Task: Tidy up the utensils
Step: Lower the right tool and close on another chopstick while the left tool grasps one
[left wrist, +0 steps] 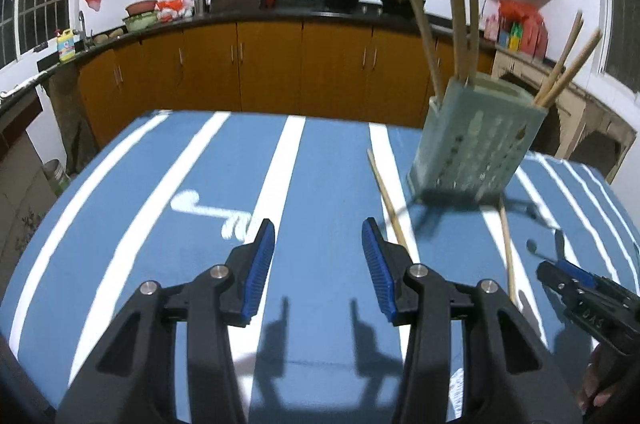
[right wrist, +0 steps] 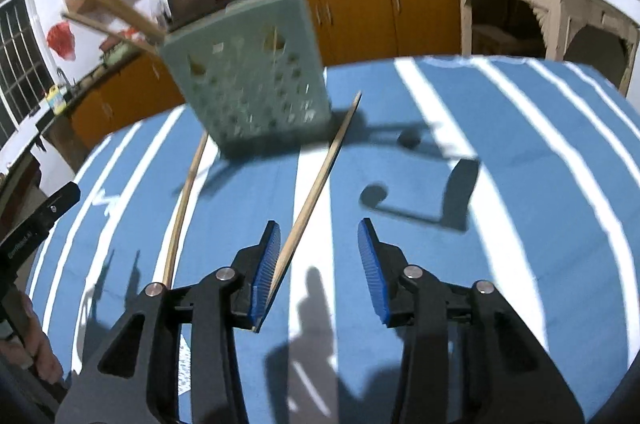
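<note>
A pale green perforated utensil holder (left wrist: 476, 140) stands on the blue striped tablecloth and holds several wooden chopsticks (left wrist: 460, 8); it also shows in the right wrist view (right wrist: 248, 80). Two loose chopsticks lie on the cloth in front of it, one on the left (right wrist: 182, 208) and one on the right (right wrist: 316, 192). My right gripper (right wrist: 316, 264) is open just above the cloth, and the right chopstick's near end rests against its left pad (right wrist: 264, 272). My left gripper (left wrist: 318, 260) is open and empty, left of the holder, near the left chopstick (left wrist: 386, 202).
The table (left wrist: 160, 224) is covered with a blue cloth with white stripes. Brown kitchen cabinets (left wrist: 260, 68) and a dark counter with bowls and bottles run behind it. The right gripper's body shows at the left wrist view's right edge (left wrist: 588, 300).
</note>
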